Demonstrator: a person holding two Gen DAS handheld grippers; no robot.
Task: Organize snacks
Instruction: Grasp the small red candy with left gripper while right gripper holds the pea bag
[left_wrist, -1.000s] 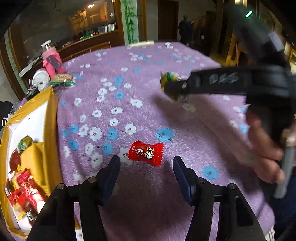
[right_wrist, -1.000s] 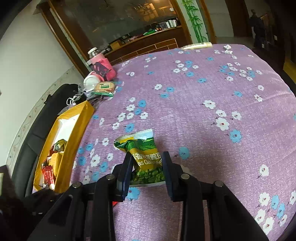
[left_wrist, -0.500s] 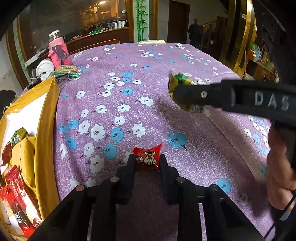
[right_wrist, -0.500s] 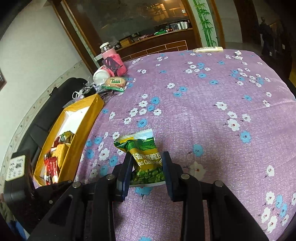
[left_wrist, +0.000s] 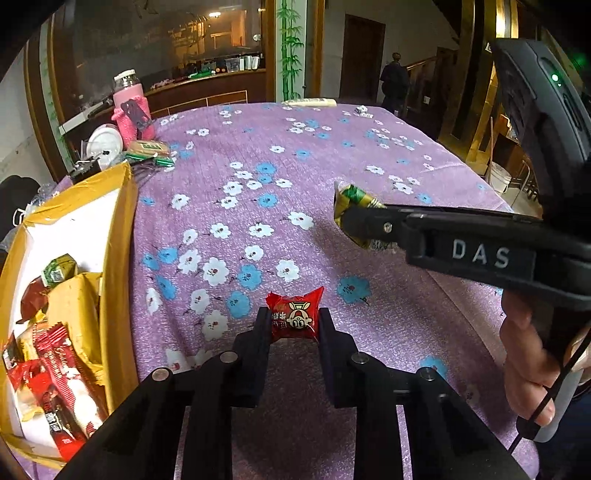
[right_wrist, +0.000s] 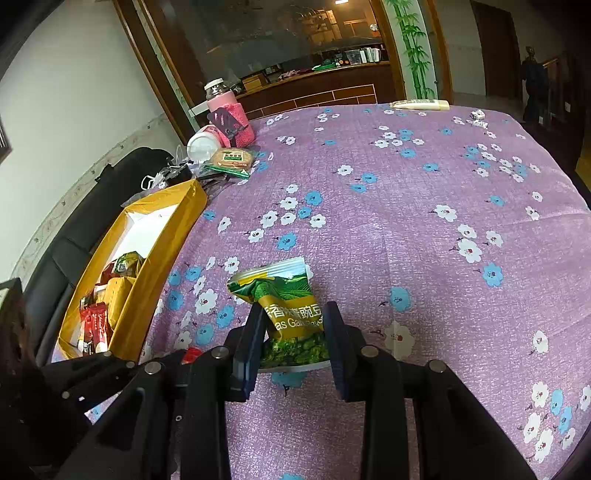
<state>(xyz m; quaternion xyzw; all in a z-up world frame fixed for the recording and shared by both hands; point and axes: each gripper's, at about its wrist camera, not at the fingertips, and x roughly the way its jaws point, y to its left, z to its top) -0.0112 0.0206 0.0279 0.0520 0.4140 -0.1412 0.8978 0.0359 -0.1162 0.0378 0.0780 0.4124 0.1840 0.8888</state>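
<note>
A small red candy (left_wrist: 294, 313) in a crinkled wrapper is pinched in my left gripper (left_wrist: 293, 323), which is shut on it just above the purple flowered tablecloth (left_wrist: 258, 177). My right gripper (right_wrist: 293, 325) is shut on a green and yellow pea snack packet (right_wrist: 286, 299), held upright over the cloth. In the left wrist view the right gripper's finger (left_wrist: 373, 218) reaches in from the right with that packet (left_wrist: 351, 201) at its tip. The yellow box (left_wrist: 118, 236) with several snacks inside lies at the left; its rim (right_wrist: 162, 243) also shows in the right wrist view.
A pink bottle (right_wrist: 229, 114), a white lidded jar (right_wrist: 201, 144) and a wrapped biscuit pack (right_wrist: 231, 160) stand beyond the box at the table's far left. A pale tube (right_wrist: 421, 104) lies at the far edge. A person's hand (left_wrist: 528, 362) holds the right gripper's handle.
My left gripper has shut on the red candy, which lay loose on the cloth before, and has lifted it slightly. The right gripper kept its hold on the pea packet.
</note>
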